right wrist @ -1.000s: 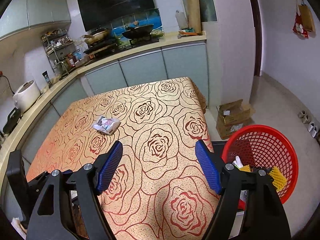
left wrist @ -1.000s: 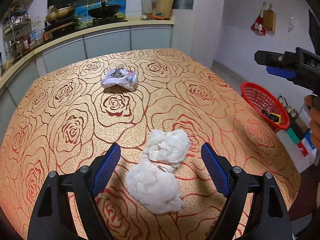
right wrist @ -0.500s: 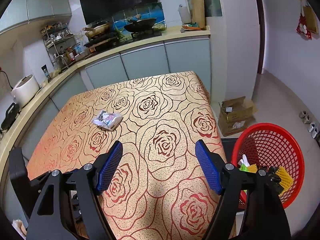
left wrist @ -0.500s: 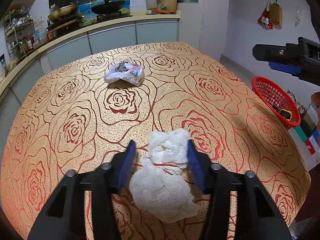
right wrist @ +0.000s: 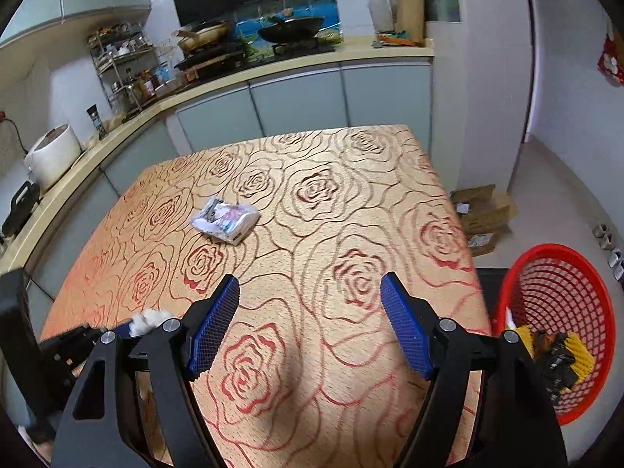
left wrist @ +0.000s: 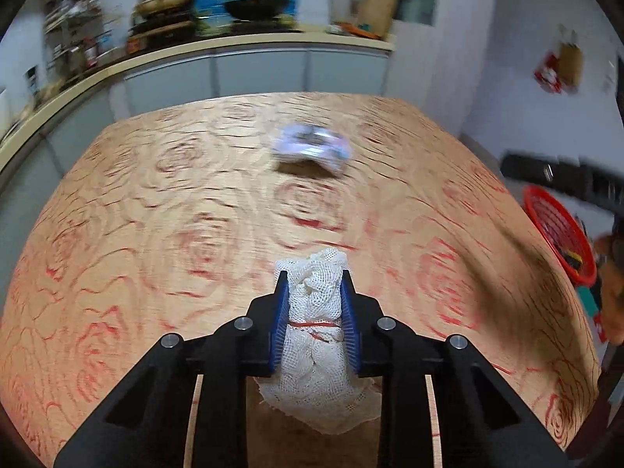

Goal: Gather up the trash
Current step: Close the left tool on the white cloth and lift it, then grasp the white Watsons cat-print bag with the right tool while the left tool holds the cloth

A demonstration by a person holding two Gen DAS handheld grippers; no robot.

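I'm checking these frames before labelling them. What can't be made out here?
- Printed wrapper: its print is smeared by motion blur in the left wrist view and too small to read in the right.
- White mesh cloth: the left gripper, jaws closing on it, hides its sides; in the right view only a tuft shows.
- Red basket: contents partly hidden by the right gripper frame.

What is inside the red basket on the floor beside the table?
In the red basket lie a yellow ridged piece, something black and a bit of white. The right tongs and the basket wall cover its near, lower part.
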